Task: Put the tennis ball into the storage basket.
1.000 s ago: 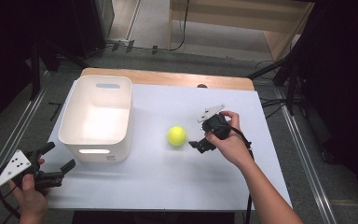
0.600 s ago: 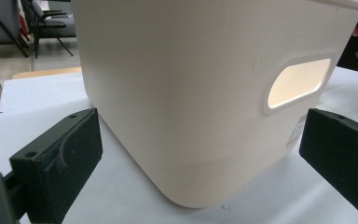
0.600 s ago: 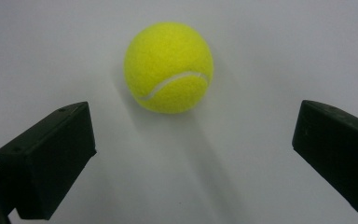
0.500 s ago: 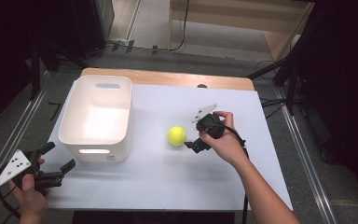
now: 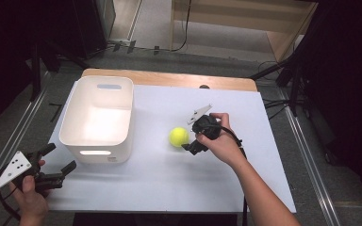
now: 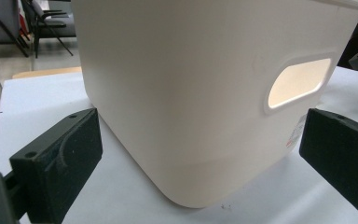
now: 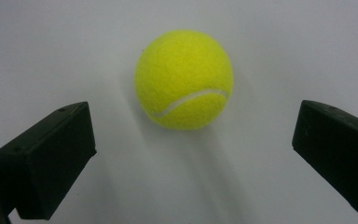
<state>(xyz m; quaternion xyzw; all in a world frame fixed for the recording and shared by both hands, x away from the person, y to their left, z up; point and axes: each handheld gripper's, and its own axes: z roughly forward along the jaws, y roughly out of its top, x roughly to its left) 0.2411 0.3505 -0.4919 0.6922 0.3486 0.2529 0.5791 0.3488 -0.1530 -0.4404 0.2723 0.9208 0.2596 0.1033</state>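
Note:
A yellow tennis ball [image 5: 179,136] [image 7: 184,79] rests on the white table top [image 5: 160,188], right of a white plastic bin [image 5: 99,117]. My right gripper [image 5: 191,136] sits just to the ball's right, tilted down toward it. It is open, and in the right gripper view [image 7: 193,144] the ball lies a little beyond the jaws, centred between them and untouched. My left gripper [image 5: 60,157] hovers off the table's front left corner, open and holding nothing. In the left gripper view [image 6: 198,140] it faces the bin's near wall with its handle slot [image 6: 298,83].
A wooden strip [image 5: 169,79] runs along the table's far edge. Metal rails [image 5: 306,155] flank the table on both sides, with cables on the floor at the right. Bare table surface lies in front of the ball and the bin.
My right gripper has moved left and slightly toward the near edge, closing in on the ball. The ball, the bin and my left gripper have stayed in place.

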